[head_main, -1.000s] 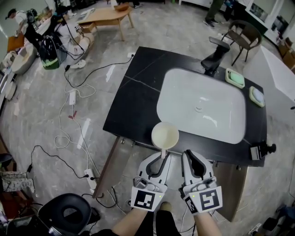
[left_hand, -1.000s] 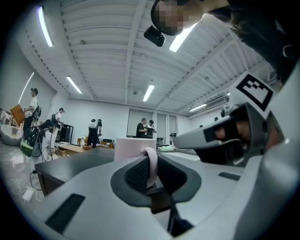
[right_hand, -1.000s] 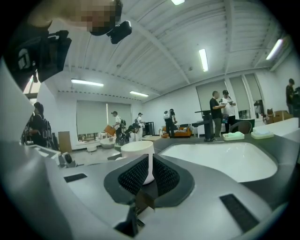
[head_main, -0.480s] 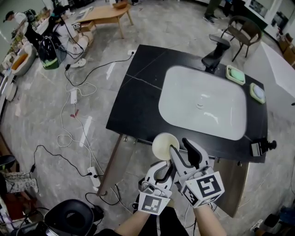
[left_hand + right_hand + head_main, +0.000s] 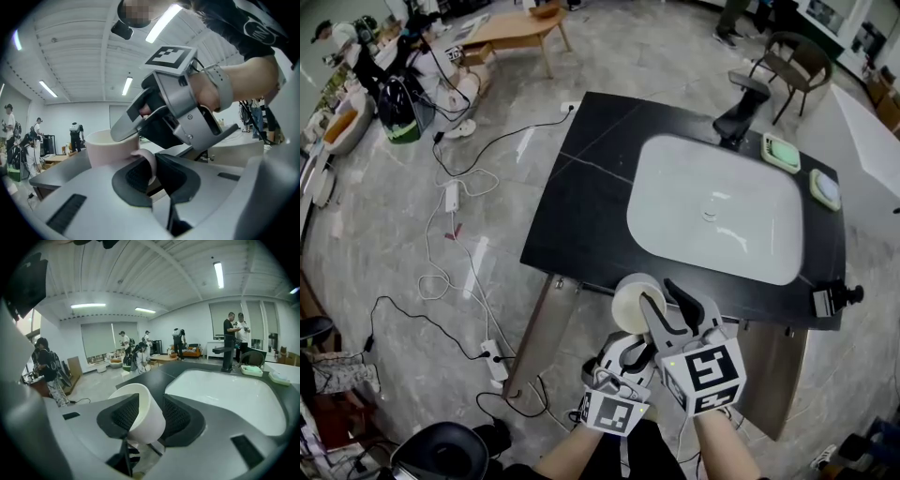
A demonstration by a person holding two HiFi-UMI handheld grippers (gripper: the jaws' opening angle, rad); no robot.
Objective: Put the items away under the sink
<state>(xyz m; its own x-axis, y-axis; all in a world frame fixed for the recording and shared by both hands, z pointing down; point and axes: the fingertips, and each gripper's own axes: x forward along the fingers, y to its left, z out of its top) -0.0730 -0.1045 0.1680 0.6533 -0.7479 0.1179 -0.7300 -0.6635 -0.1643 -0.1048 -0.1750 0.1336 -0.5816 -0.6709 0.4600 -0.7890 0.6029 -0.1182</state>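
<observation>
Left tool (image 5: 150, 179) clamped on handle (image 5: 149, 163) of pale mug (image 5: 634, 302), right tool (image 5: 149, 414) closed round its body, base out of sight.

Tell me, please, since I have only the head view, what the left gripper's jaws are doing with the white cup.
Observer: In the left gripper view, the left gripper has its jaws shut on the handle of the cup.
Operator: Thank you. Does the right gripper have the cup as well?
Observer: In the right gripper view, the right gripper has one jaw on each side of the cup's body. I cannot tell whether the jaws are pressing it.
</observation>
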